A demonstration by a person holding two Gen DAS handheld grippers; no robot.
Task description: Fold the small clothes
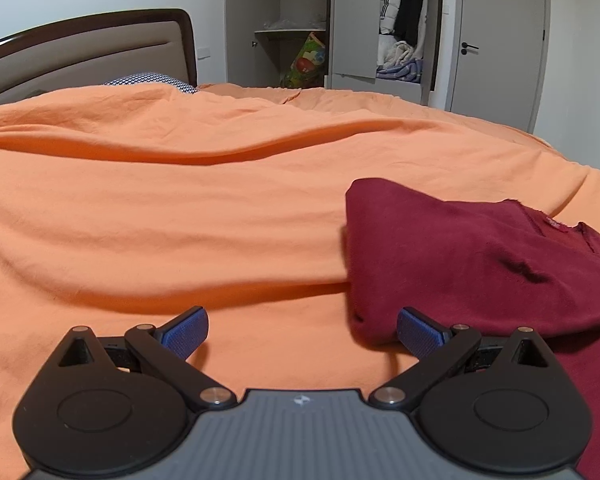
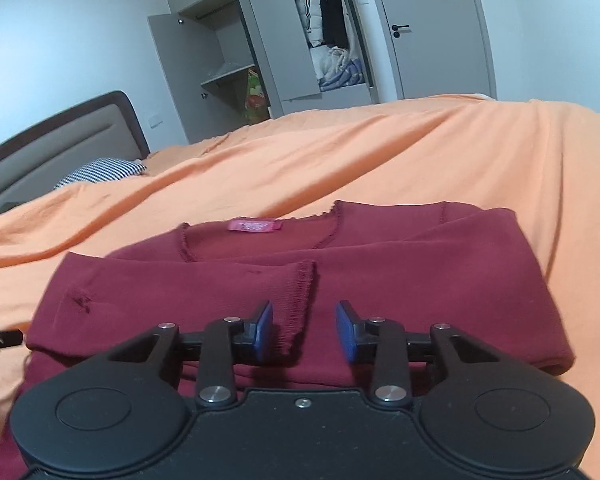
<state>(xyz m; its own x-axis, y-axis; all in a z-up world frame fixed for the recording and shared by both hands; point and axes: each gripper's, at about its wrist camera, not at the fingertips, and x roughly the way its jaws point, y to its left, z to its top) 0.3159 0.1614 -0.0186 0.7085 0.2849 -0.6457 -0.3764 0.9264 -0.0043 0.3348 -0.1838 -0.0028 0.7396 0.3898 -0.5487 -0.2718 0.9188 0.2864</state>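
We see a dark red top with a pink neck label on an orange bedspread, a blue-and-white patterned pillow, grey wardrobe doors — and blue pads on black gripper fingers.

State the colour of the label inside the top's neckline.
Pink label, clearest in the right wrist view.

Both wrist views low over bed — facing wardrobe, shared
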